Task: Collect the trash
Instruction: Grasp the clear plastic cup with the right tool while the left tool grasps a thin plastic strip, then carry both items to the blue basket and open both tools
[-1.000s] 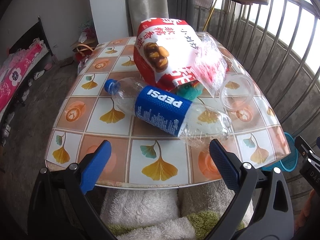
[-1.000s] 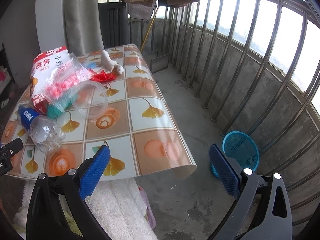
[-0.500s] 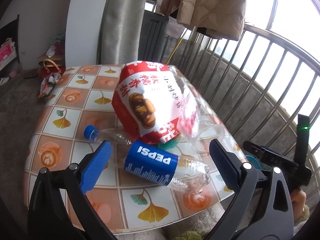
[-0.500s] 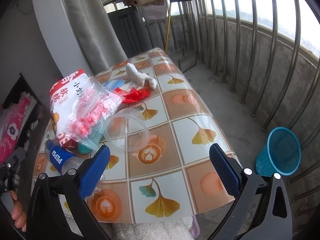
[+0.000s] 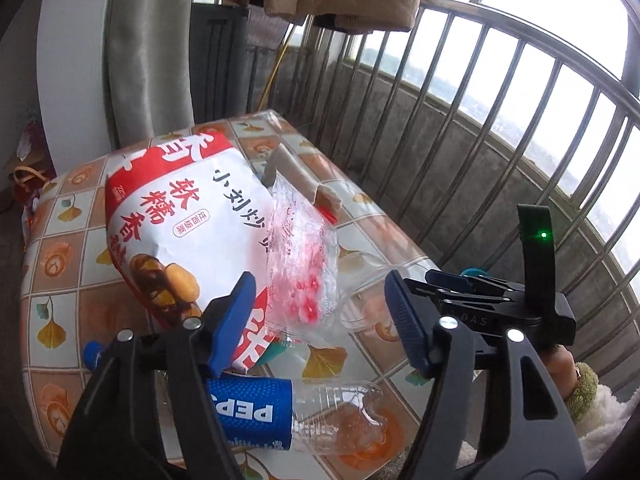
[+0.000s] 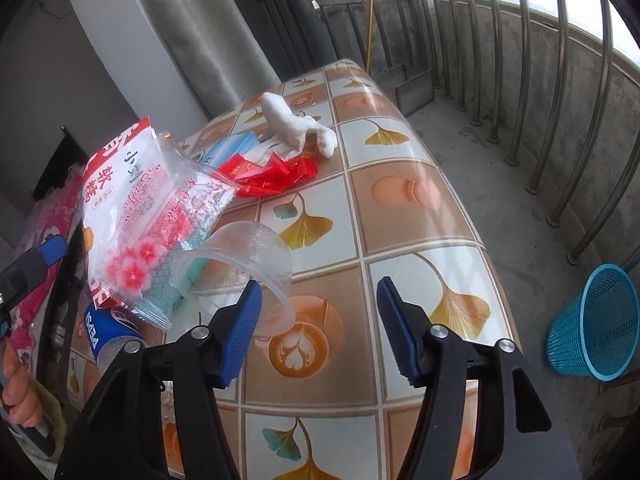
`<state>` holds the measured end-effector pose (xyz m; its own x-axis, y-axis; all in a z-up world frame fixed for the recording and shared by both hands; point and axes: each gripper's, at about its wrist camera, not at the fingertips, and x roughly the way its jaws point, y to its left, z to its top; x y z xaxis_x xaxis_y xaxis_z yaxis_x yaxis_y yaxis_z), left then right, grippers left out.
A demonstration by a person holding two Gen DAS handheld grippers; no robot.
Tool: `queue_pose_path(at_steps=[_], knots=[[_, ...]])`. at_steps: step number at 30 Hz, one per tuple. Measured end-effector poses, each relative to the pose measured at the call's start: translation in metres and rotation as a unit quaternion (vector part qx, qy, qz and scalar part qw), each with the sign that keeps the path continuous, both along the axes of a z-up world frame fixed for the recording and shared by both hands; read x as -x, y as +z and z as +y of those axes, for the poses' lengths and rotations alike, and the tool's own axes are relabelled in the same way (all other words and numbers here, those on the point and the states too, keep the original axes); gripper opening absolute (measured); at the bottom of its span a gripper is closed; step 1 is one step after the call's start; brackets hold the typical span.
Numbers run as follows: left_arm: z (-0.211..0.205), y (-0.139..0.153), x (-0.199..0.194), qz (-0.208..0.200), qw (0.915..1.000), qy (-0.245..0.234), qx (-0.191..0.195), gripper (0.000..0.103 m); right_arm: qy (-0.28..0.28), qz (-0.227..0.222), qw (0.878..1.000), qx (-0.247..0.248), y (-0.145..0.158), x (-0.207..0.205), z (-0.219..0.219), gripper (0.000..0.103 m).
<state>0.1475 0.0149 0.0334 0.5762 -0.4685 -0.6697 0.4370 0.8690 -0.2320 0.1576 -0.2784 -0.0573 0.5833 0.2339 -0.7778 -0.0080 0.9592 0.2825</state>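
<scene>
On the tiled table (image 6: pixel 400 200) lies a pile of trash: a red and white snack bag (image 5: pixel 180 232), a clear zip bag with pink flowers (image 5: pixel 304 248) leaning on it, a Pepsi bottle (image 5: pixel 280 412) and a clear plastic cup (image 6: pixel 240 256) on its side. My left gripper (image 5: pixel 318 308) hovers over the pile. Its jaws are closing, with the zip bag showing between them, untouched. My right gripper (image 6: pixel 318 312) hangs just in front of the cup. Its jaws are closing on bare table, the cup's rim beside its left finger. Red wrappers (image 6: pixel 276 172) and a white crumpled tissue (image 6: pixel 296 124) lie farther back.
A teal mesh basket (image 6: pixel 592 324) stands on the concrete floor to the right of the table, near the metal railing (image 6: pixel 560 120). A grey curtain (image 6: pixel 208 20) and wall rise behind the table. A person's hand (image 6: pixel 16 384) holds the left gripper at the left edge.
Both grippers moved in over the table and their jaws narrowed. The left one swung toward the snack bag and zip bag. The right one dropped toward the plastic cup.
</scene>
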Motion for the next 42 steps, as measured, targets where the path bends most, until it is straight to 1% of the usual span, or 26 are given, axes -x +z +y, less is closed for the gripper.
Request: queue_pose_path(at_steps=[1,3,5,6,7,9,10,11,12,14,15,20,25,30,33,38,40,42], knots=[[-0.004,-0.005,-0.007,0.009,0.9998,0.007,-0.014,0.057,0.004,0.003,1.0,0.0,-0.003,-0.003,0.0,0.052],[-0.011,-0.013,-0.018,0.02,0.9987,0.016,-0.043,0.05,0.016,0.01,1.0,-0.002,-0.011,-0.01,0.001,0.047],[-0.019,-0.021,-0.027,0.029,0.9967,0.021,-0.072,0.047,0.024,0.014,1.0,-0.006,-0.016,-0.014,0.002,0.041],[-0.021,-0.024,-0.029,0.033,0.9957,0.022,-0.083,0.043,0.027,0.017,0.999,-0.007,-0.019,-0.015,0.003,0.039],[-0.023,-0.027,-0.032,0.04,0.9951,0.02,-0.088,0.04,0.029,0.018,0.999,-0.01,-0.021,-0.016,0.002,0.035],[-0.025,-0.032,-0.036,0.054,0.9944,0.017,-0.089,0.028,0.032,0.018,0.999,-0.018,-0.023,-0.018,0.002,0.028],[-0.026,-0.034,-0.037,0.058,0.994,0.016,-0.091,0.025,0.032,0.019,0.999,-0.023,-0.024,-0.019,0.001,0.022],[-0.027,-0.036,-0.038,0.061,0.9937,0.014,-0.093,0.018,0.031,0.02,0.999,-0.026,-0.026,-0.02,0.001,0.015],[-0.029,-0.037,-0.041,0.063,0.9936,0.013,-0.093,0.011,0.03,0.021,0.999,-0.03,-0.027,-0.022,0.0,0.012],[-0.028,-0.038,-0.042,0.067,0.9939,0.012,-0.087,0.004,0.029,0.016,0.998,-0.046,-0.027,-0.021,-0.003,0.008],[-0.029,-0.037,-0.043,0.068,0.9942,0.011,-0.082,0.001,0.028,0.014,0.998,-0.053,-0.026,-0.02,-0.004,0.007],[-0.031,-0.029,-0.034,0.053,0.9965,0.004,-0.064,0.0,0.02,0.009,0.998,-0.058,-0.024,-0.014,-0.01,0.007],[-0.032,-0.014,-0.023,0.041,0.9983,-0.002,-0.042,0.0,0.0,-0.001,0.998,-0.065,-0.016,0.001,-0.023,0.006],[-0.047,0.009,-0.003,0.008,0.9992,-0.026,-0.028,0.0,-0.027,-0.023,0.996,-0.076,-0.002,0.024,-0.045,0.006],[-0.064,0.018,0.007,-0.002,0.9986,-0.047,-0.023,0.0,-0.052,-0.039,0.994,-0.084,0.006,0.042,-0.065,0.006],[-0.112,0.023,0.014,0.014,0.9951,-0.097,0.0,0.0,-0.12,-0.061,0.988,-0.081,0.017,0.076,-0.115,0.006],[-0.138,0.022,0.014,0.033,0.9919,-0.122,0.013,0.0,-0.164,-0.062,0.982,-0.076,0.018,0.093,-0.143,0.006],[-0.17,0.017,0.008,0.067,0.9857,-0.152,0.029,0.0,-0.214,-0.054,0.972,-0.075,0.016,0.113,-0.174,0.006]])
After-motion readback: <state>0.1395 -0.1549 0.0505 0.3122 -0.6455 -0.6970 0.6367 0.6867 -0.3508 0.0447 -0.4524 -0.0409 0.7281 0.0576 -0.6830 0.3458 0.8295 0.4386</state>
